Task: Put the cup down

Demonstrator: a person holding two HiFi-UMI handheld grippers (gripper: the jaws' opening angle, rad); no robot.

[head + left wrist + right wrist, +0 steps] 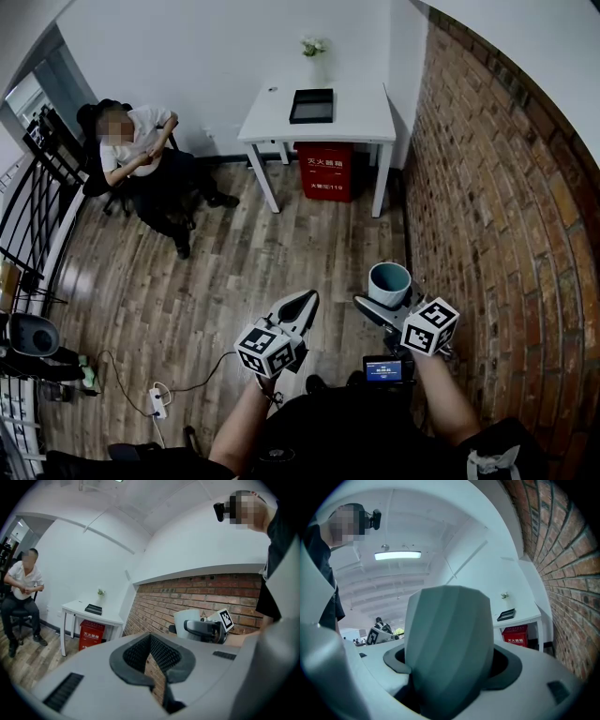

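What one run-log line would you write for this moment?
right tongs: shut on upright cup, in the air | left tongs: shut, empty | white table: across the room | status: cup not yet down

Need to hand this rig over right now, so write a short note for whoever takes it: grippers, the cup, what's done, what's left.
Right gripper: jaws shut on the pale grey-green faceted cup, held upright in the air beside the brick wall.
Left gripper: jaws together, empty.
Done: cup is in hand.
Left: cup not yet put down. The only tabletop in view is the white table with a black tray across the room, so probably carry it there.
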